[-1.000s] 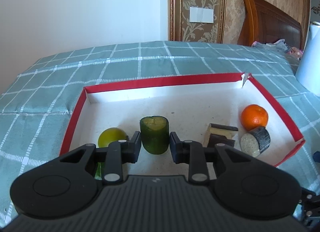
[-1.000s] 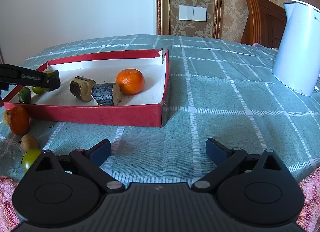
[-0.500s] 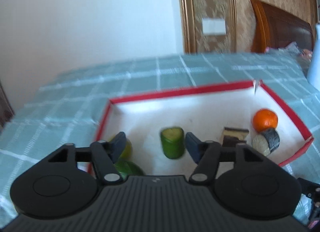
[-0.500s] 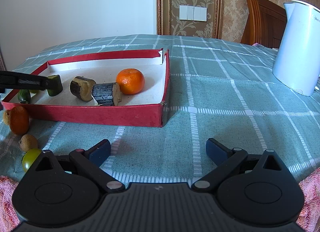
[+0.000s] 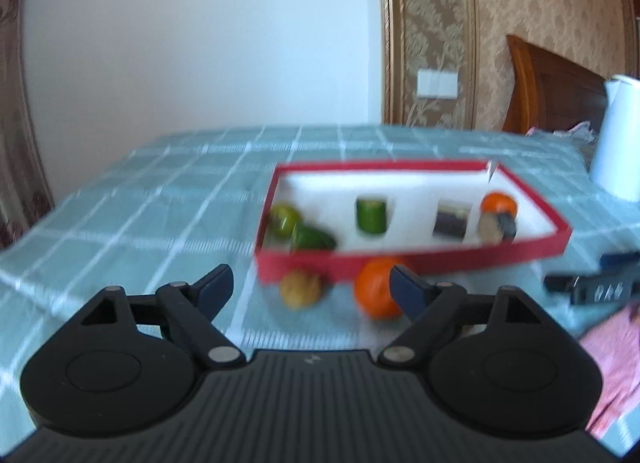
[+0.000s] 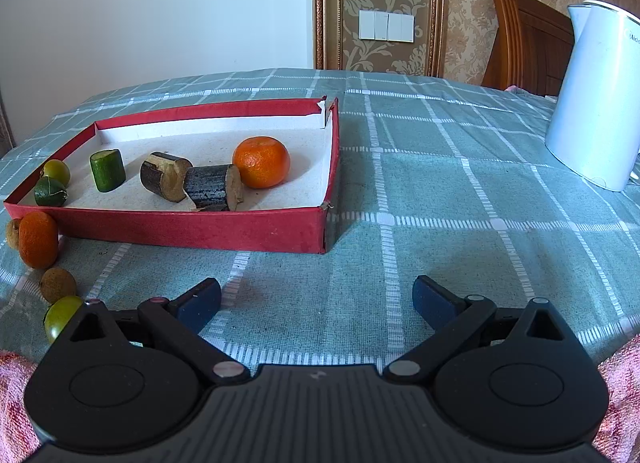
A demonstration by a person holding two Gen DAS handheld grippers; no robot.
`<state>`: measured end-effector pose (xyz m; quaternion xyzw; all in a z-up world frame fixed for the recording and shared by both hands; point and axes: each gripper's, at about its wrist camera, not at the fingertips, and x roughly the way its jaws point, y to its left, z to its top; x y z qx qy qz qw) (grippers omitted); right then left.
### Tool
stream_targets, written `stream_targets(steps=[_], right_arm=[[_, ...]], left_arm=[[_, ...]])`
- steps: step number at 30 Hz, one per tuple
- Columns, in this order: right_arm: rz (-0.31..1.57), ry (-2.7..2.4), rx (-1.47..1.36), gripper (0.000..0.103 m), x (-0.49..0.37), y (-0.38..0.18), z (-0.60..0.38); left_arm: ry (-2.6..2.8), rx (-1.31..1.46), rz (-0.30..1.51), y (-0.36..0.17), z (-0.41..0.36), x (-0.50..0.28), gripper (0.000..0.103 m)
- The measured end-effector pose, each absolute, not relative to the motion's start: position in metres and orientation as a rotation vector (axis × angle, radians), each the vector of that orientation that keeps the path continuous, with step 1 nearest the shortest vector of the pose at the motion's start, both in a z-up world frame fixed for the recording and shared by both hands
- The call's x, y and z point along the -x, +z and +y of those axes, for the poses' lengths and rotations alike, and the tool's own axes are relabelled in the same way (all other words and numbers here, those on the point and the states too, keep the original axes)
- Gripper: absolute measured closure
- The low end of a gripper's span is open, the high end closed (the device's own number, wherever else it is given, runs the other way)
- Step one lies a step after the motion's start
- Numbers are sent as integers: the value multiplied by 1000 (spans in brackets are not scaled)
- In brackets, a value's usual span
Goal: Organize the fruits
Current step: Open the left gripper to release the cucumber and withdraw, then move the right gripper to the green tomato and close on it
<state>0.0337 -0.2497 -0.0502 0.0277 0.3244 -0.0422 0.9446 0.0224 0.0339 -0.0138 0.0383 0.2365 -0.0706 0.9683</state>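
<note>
Since your left claw (image 5: 310, 283) hangs wide open and empty, lower it squarely over the loose orange (image 5: 376, 289) beside the red tray (image 5: 420, 259); the right claw (image 6: 316, 301), also agape, holds nothing.

we see a matt woven checked cloth (image 6: 440, 183) on the counter, a red paper-covered cardboard tray (image 6: 200, 229), rough bark on the wood pieces (image 6: 210, 187), and a glossy white plastic kettle (image 6: 596, 95).

Light: bright daylight, soft shadows
Left wrist view: motion-blurred throughout
Right wrist view: sharp
Edges: fisheye bending, dark corners
Glare: sheen on kettle (image 6: 596, 91)
</note>
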Motion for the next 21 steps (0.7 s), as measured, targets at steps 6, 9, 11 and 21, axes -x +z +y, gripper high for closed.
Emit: stream_targets(steps=[6,9,11,21], right_arm=[[661,-86,-57,0,-34,-50,-250],[661,-86,-58,0,-33,-50,-250],[660,-85,-60,0,-34,-50,-249],[609,46,-128,0,-22,-45,-248]], left_arm=[[-120,-36,562,-33,48,-30,17],[-111,-29,589,-39,52,-36,16],[-114,-24,600,-42,54,-38,14],[-121,-36,626,-45,54,-42,2]])
